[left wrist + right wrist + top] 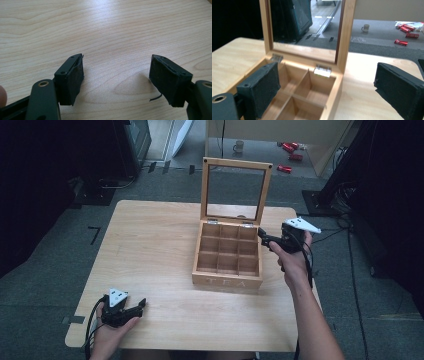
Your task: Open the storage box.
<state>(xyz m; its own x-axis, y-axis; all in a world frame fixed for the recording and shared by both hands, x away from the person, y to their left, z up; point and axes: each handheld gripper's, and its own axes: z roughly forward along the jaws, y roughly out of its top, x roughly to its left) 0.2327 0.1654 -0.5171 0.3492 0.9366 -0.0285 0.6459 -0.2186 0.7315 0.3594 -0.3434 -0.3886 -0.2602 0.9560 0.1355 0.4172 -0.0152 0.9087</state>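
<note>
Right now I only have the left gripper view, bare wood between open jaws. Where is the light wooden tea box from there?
Observer: The light wooden tea box sits ahead and to the right of your left gripper, well apart from it.
Operator: Is it open?
Observer: Yes, its glass-paned wooden lid stands upright on the hinges.
Operator: And the other hand?
Observer: The right gripper is open, with one jaw over the box's inside and one outside its right wall, near the back corner.

surface: light wooden table (150,245) | on it: open wooden tea box (227,279), right of centre
</note>
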